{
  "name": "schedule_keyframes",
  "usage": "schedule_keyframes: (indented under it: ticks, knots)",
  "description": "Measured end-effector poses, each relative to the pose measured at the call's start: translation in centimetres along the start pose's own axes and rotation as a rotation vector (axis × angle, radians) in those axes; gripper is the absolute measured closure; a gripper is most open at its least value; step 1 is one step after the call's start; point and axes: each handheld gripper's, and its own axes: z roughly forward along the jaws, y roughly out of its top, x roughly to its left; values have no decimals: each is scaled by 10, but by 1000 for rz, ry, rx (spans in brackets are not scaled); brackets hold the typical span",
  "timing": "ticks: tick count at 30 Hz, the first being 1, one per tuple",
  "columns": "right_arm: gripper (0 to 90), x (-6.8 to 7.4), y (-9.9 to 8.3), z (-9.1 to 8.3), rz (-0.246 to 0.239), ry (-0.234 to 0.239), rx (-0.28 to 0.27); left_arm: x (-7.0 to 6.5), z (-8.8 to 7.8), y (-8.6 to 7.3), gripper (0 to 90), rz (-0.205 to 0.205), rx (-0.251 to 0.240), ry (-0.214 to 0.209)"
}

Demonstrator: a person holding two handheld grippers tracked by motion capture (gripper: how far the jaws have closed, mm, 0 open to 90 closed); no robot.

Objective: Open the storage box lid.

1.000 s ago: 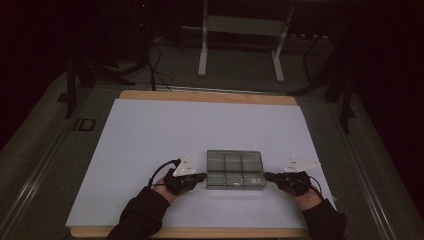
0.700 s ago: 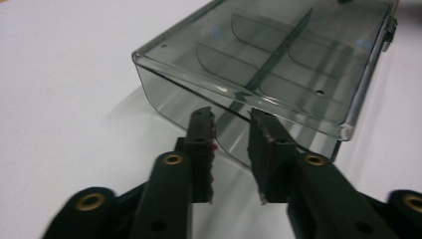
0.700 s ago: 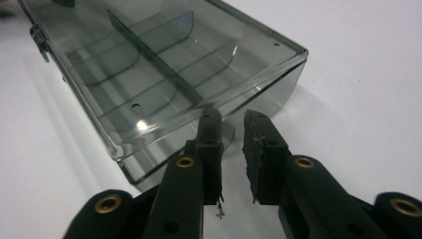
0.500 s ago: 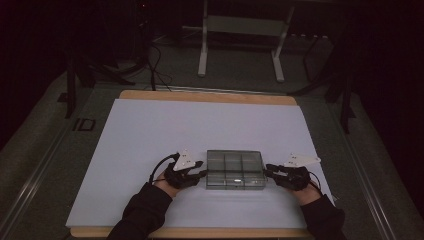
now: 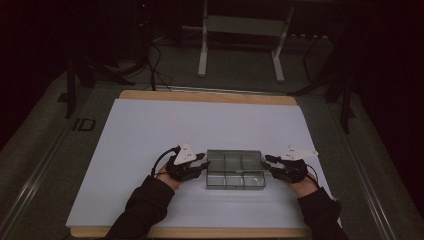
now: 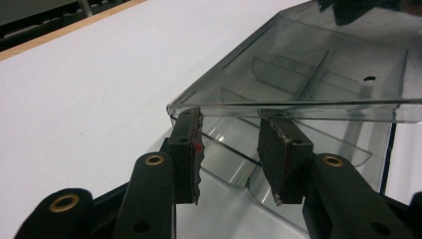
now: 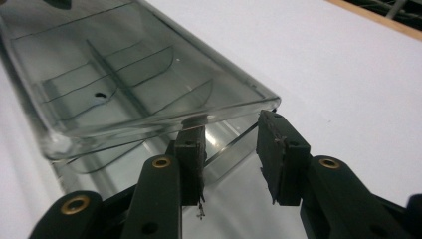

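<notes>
A person is standing at the near edge of the white table [image 5: 150,130], working a clear smoky compartment box [image 5: 235,170] from both ends. The box is sitting toward the near middle of the table, with the left gripper [image 5: 204,165] at its left end and the right gripper [image 5: 268,161] at its right end.

In the left gripper view, the left gripper [image 6: 230,149] is resting with its jaws partly apart, tips tucked just under the overhanging lid edge of the box [image 6: 318,74]. The jaws have just been opening, and the box's end wall is lying between them; I cannot tell whether the pads are touching it.

In the right gripper view, the right gripper [image 7: 230,147] is likewise partly open, having just been widening; one tip is sitting under the lid lip of the box [image 7: 124,64], the other beside its corner.

The box's far ends are running out of both close views, and its inner dividers are hard to make out through the tinted plastic. The room behind the table is too dark to read.
</notes>
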Motion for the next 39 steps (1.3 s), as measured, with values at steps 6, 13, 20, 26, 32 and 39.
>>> schedule_keyframes:
  ticks: [6, 13, 20, 26, 32, 39]
  knots:
    - [650, -1, 5, 2, -10, -26, -18, 1, 1, 5, 650, 7, -22, 11]
    - [662, -6, 10, 6, 15, -14, -28, 3, 5, 7, 669, 12, -56, 9]
    - [707, -6, 12, 12, 6, -40, -28, 5, 10, 7, 714, 6, -76, 39]
    - [756, -10, 15, 17, 55, -71, -43, 9, 14, 8, 757, -20, -112, 70]
    - [771, -12, 15, 19, 62, -85, -51, 10, 18, 8, 777, -29, -118, 95]
    - [778, -13, 19, 20, 75, -103, -74, 14, 24, 11, 779, -61, -140, 122]
